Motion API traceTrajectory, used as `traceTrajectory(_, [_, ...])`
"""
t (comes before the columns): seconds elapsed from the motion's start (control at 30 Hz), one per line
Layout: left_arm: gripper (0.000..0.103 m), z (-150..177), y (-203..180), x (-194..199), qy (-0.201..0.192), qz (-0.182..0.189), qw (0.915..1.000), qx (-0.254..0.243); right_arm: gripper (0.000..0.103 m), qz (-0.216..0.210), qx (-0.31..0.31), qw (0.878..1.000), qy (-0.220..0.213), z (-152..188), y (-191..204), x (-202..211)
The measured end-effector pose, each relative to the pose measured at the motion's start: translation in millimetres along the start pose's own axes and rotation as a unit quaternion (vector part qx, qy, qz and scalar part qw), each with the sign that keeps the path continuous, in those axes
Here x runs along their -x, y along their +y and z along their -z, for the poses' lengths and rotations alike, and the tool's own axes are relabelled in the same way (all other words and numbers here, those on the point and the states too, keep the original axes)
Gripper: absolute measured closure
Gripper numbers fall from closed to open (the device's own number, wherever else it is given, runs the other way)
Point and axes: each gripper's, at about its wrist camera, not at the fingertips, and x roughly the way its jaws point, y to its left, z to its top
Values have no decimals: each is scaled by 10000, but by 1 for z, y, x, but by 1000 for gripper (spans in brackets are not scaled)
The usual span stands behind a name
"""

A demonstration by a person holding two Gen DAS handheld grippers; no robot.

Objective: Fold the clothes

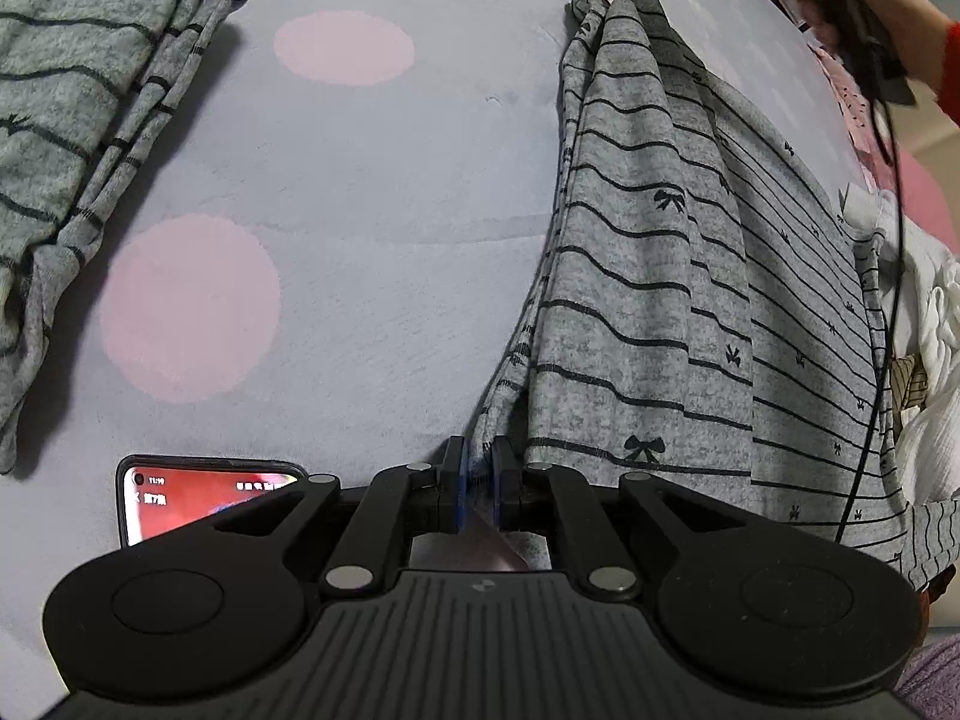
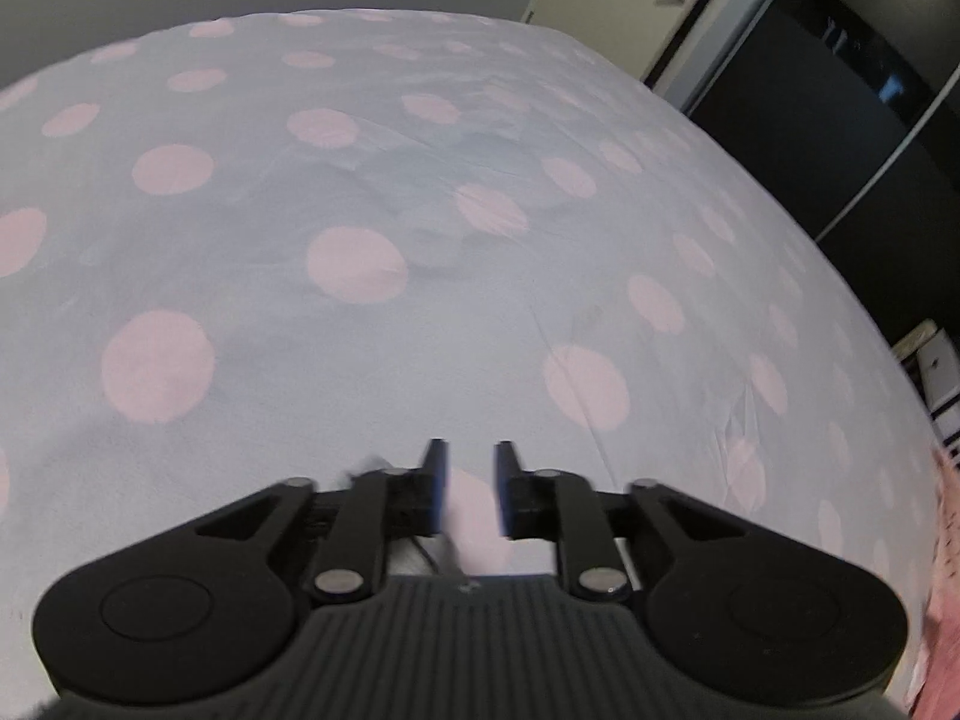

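Grey striped cloth (image 1: pixel 660 276) is being pinched at its edge by the left gripper (image 1: pixel 479 483), anchoring it on the bedsheet (image 1: pixel 372 228), while the right gripper (image 2: pixel 471 489) is being held parted and empty.

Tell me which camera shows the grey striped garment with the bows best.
The left wrist view: the striped garment fills its right side, with an edge pinched in the left gripper. The right wrist view shows none of it, only the open right gripper over the dotted bedsheet.
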Motion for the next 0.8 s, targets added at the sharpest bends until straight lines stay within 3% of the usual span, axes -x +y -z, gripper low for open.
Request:
traceTrajectory(0.23, [97, 1, -3, -1, -30, -58, 9999, -114, 68, -313, -792, 9953, 467, 60, -64, 3])
traceTrajectory(0.37, [97, -1, -6, -4, -9, -116, 9998, -141, 68, -909, -1013, 9886, 642, 93, -79, -1])
traceTrajectory(0.4, [97, -2, -7, -5, 0, -132, 9998, -143, 67, -1204, -1020, 9851, 680, 99, -77, -3])
traceTrajectory(0.5, [97, -2, -9, -6, 11, -206, 9996, -215, 55, -1529, -653, 9820, 900, 112, -52, -10])
traceTrajectory(0.6, [97, -2, -9, -5, 14, -248, 9994, -257, 54, -1359, -235, 9863, 905, 122, -26, -17])
traceTrajectory(0.63, [97, -2, -8, -4, 15, -250, 9993, -262, 60, -1304, -204, 9875, 857, 124, -22, -17])
traceTrajectory(0.7, [97, -2, -8, -4, 15, -243, 9993, -273, 95, -1118, -228, 9899, 839, 120, -22, -15])
traceTrajectory(0.8, [97, -2, -7, -5, 21, -237, 9994, -260, 97, -705, -281, 9945, 724, 113, -27, -10])
